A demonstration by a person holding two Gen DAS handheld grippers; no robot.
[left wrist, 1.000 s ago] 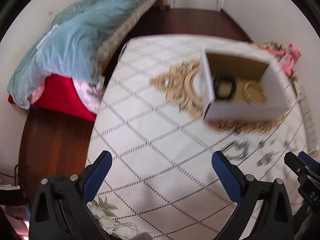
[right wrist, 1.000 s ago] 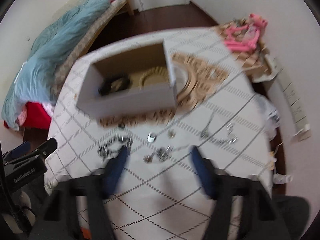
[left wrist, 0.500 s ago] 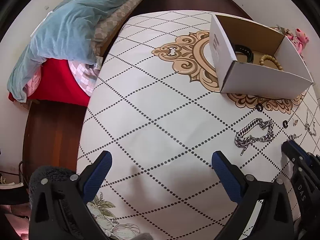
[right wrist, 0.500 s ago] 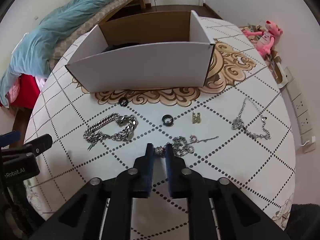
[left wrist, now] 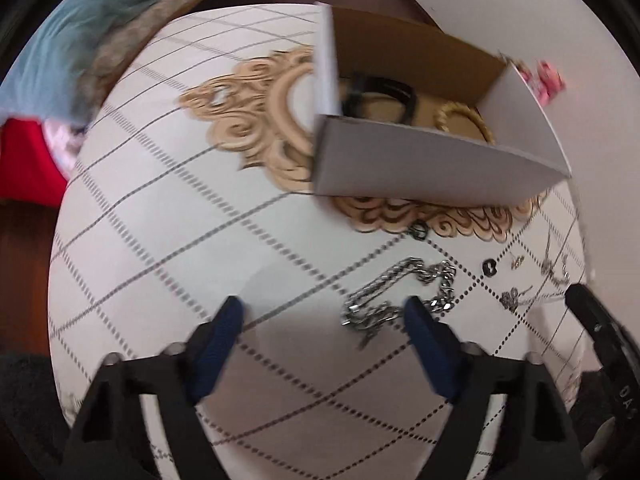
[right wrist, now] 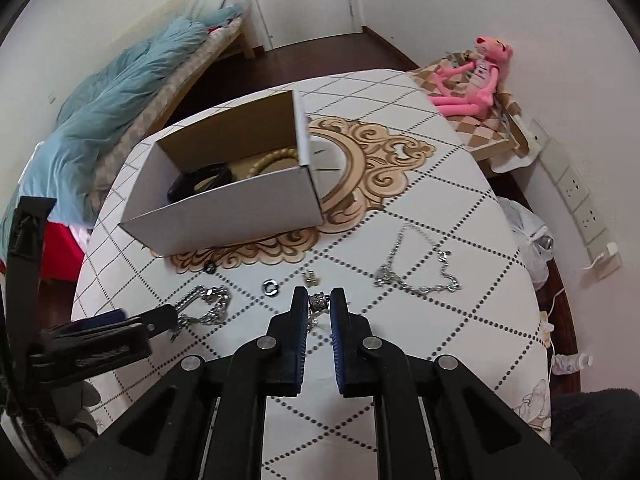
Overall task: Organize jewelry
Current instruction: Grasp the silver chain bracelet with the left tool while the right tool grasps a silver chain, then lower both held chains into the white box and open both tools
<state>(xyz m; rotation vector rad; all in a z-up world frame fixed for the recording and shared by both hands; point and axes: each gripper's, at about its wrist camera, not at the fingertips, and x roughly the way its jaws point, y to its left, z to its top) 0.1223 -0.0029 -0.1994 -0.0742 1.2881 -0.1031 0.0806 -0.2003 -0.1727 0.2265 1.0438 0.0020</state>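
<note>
An open white cardboard box (right wrist: 224, 204) (left wrist: 420, 168) stands on the round table, holding a black band (right wrist: 200, 178) and a beaded bracelet (right wrist: 276, 160). My right gripper (right wrist: 319, 300) is shut on a small silver pendant piece (right wrist: 319, 301) of a thin chain, lifted just above the cloth. My left gripper (left wrist: 324, 312) is open, its right finger beside a thick silver chain (left wrist: 400, 296) (right wrist: 204, 304). Loose on the cloth lie a fine silver necklace (right wrist: 416, 268), a dark ring (right wrist: 270, 286), a small black ring (right wrist: 210, 267) and a small clasp (right wrist: 311, 277).
The table (right wrist: 420, 184) has a white diamond-pattern cloth with a gold ornament. A pink plush toy (right wrist: 472, 84) sits on a box at the right. A bed with a blue duvet (right wrist: 112, 116) stands at the left. Wall sockets (right wrist: 580, 196) are at the right.
My right gripper has risen with the pendant piece pinched in it. My left gripper has moved right and down, close to the thick chain; its view is now blurred by motion.
</note>
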